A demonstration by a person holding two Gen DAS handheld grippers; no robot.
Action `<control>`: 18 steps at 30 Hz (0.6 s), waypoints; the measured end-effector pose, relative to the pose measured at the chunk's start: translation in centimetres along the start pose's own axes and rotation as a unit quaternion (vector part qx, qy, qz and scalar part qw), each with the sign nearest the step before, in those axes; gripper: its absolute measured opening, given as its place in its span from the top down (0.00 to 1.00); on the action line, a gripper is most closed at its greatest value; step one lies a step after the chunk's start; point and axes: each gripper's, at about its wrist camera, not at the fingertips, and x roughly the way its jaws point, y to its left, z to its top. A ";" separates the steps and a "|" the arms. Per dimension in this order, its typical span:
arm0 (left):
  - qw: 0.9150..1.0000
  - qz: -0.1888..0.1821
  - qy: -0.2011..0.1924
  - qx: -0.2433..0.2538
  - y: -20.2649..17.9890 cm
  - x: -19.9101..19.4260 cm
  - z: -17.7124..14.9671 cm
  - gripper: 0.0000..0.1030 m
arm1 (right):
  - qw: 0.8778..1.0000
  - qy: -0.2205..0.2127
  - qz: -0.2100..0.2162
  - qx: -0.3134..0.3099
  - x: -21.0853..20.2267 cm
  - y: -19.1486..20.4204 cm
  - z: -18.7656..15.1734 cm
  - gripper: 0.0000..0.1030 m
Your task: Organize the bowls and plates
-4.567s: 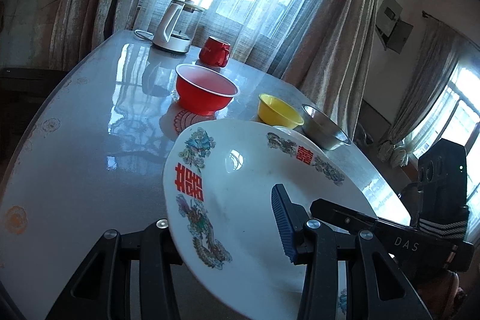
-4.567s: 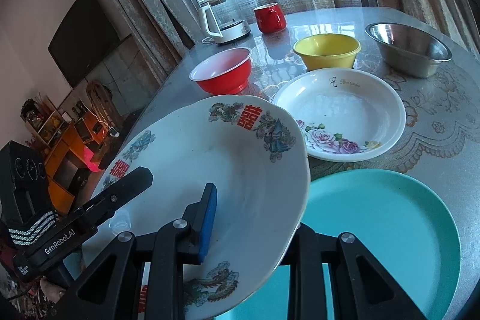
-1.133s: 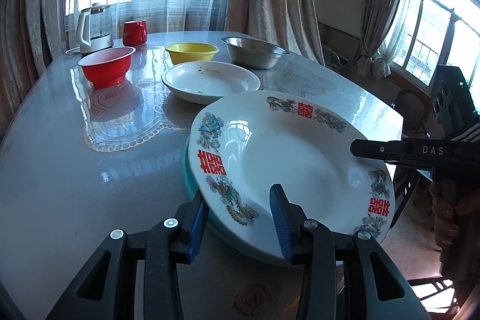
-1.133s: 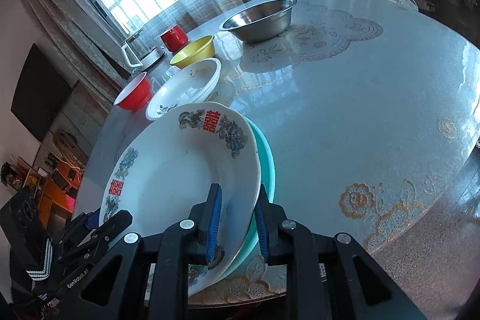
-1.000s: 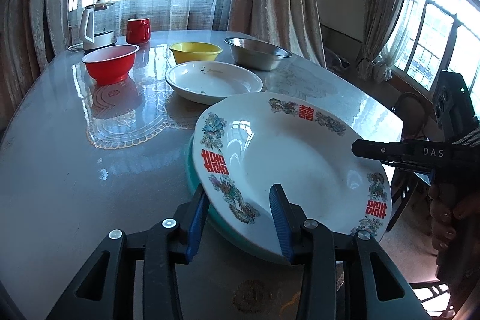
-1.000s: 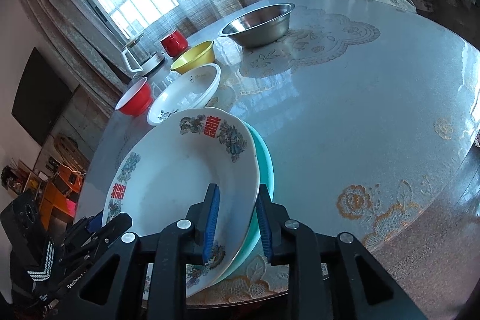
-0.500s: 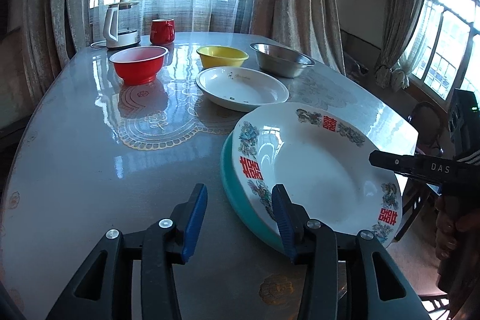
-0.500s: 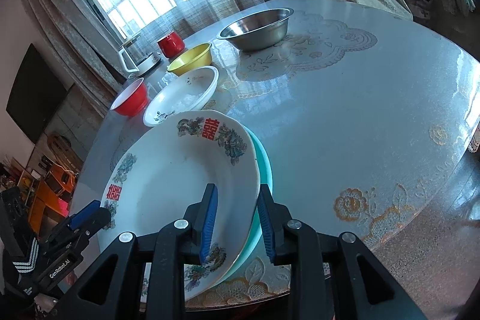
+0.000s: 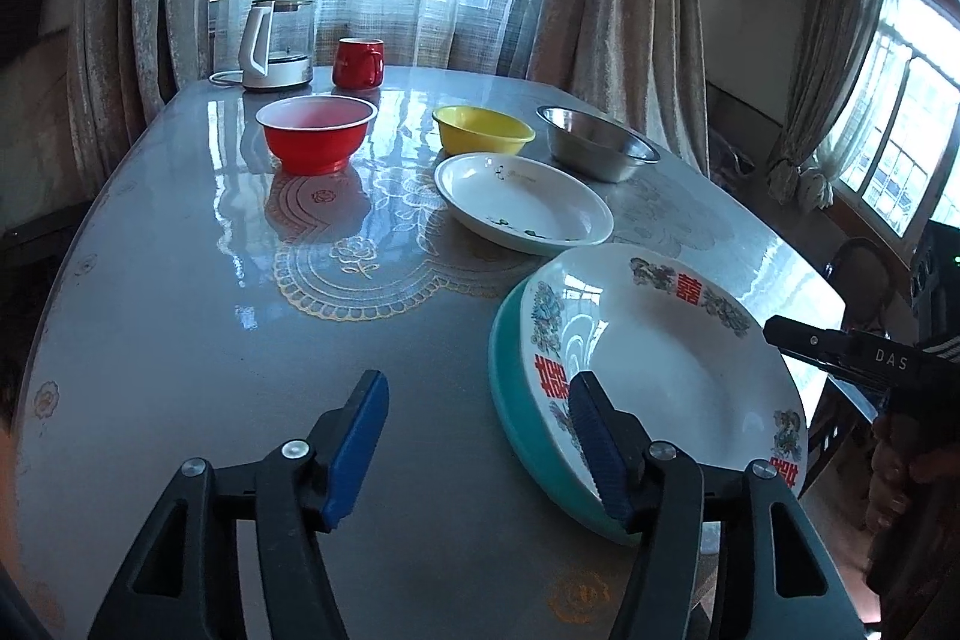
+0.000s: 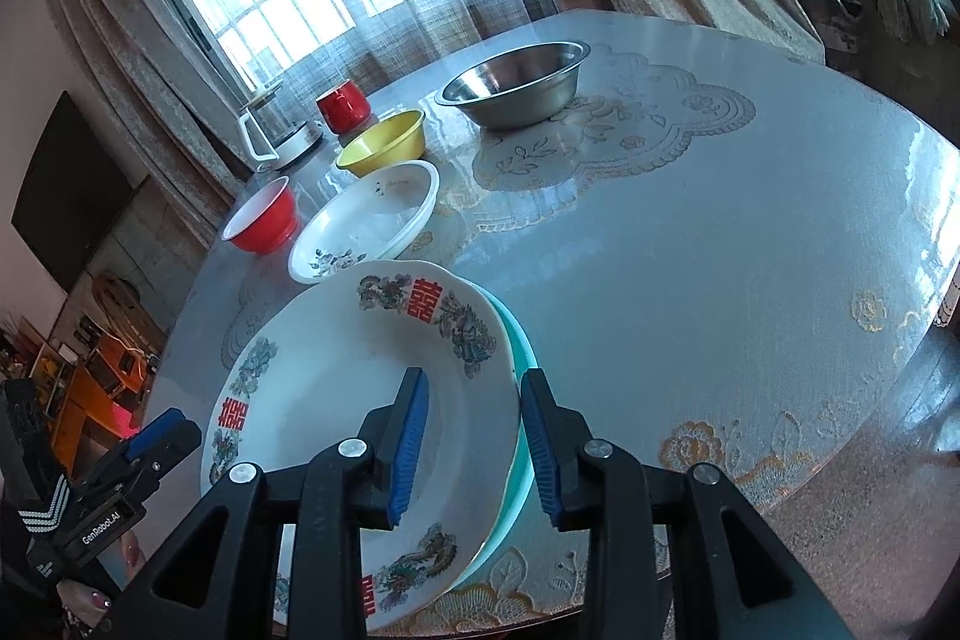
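A white plate with red characters and dragon motifs lies on a teal plate at the near edge of the table. My left gripper is open and empty, drawn back to the left of the stack. My right gripper is open, its jaws on either side of the stacked rims. Farther back stand a white floral plate, a red bowl, a yellow bowl and a steel bowl.
A red mug and a white kettle stand at the far edge by the curtained window. The glass-topped table has lace mats under the glass. The right gripper's body shows in the left wrist view.
Both grippers carried the dragon plate onto the teal plate. My left gripper let go and drew back to the left. My right gripper's jaws have opened around the rims.
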 end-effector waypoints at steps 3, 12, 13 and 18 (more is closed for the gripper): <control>1.000 0.001 -0.001 -0.017 0.8 0.2 0.8 0.33 | 1.000 -0.008 0.003 -0.001 -0.2 -0.1 0.5 0.68; 0.998 0.012 -0.005 -0.067 3.2 1.5 3.9 0.19 | 1.000 -0.014 -0.005 -0.012 0.3 -0.1 2.9 0.67; 0.997 0.015 -0.006 -0.072 3.4 1.9 4.4 0.16 | 1.000 -0.009 -0.009 -0.013 0.6 -0.1 3.1 0.67; 0.996 0.036 0.004 -0.081 3.6 4.3 7.5 0.13 | 1.000 -0.006 -0.010 -0.019 1.4 0.0 4.6 0.67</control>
